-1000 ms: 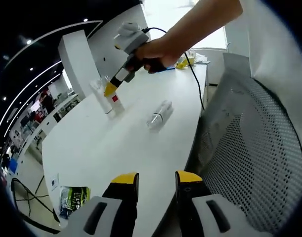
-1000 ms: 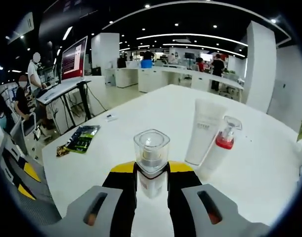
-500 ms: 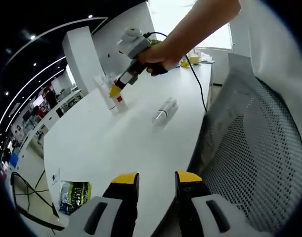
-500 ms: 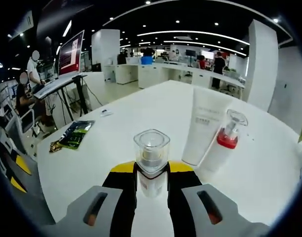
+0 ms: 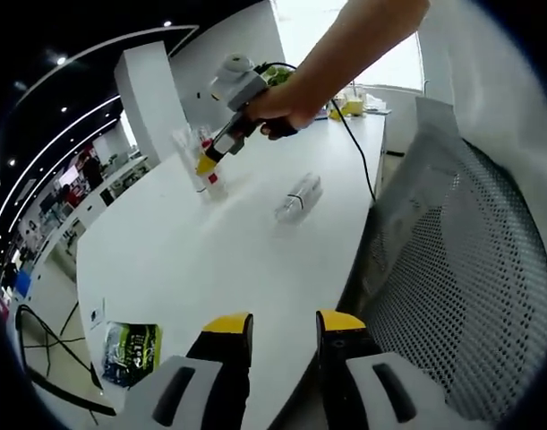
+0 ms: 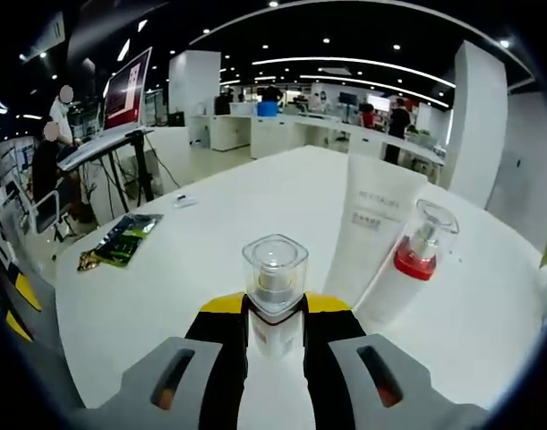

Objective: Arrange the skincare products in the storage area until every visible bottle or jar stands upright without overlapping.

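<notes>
Placement step — right gripper (image 6: 275, 333) clamps clear-capped bottle (image 6: 275, 291) beside white tube (image 6: 364, 235); next, lower upright. Left gripper (image 5: 283, 345) open, idle.

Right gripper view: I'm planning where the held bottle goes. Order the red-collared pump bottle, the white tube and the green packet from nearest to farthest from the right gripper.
1. Red-collared pump bottle, right of the right gripper.
2. White tube, just behind the pump bottle.
3. Green packet, far left, near the table edge.

Open-plan office: desks (image 6: 255, 134), monitor (image 6: 128, 90)
</notes>
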The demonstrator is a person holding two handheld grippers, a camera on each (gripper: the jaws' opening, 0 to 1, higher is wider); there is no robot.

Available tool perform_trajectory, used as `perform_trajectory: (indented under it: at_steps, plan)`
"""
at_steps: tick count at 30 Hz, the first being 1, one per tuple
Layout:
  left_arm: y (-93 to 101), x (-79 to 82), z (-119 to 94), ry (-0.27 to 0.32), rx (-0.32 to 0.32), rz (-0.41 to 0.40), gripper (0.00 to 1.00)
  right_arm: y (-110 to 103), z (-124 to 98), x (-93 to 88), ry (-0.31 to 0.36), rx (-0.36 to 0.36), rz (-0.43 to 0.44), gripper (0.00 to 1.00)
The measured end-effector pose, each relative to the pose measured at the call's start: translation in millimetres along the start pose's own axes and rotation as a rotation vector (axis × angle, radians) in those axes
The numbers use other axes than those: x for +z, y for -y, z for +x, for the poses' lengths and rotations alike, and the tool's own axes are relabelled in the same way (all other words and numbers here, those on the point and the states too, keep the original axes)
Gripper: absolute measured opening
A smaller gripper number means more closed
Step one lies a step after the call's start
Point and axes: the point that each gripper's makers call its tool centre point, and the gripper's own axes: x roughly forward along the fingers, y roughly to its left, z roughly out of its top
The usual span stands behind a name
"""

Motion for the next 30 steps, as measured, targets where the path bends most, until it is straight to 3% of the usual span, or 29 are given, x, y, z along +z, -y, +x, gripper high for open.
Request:
perform_trajectory:
  at_steps: [30]
  plan:
    - [-6.5,-8.9,1.5,-0.036,0.016,-0.042,0.27,24.4,22.8,-8.6,0.018,-0.023,0.027,0.2]
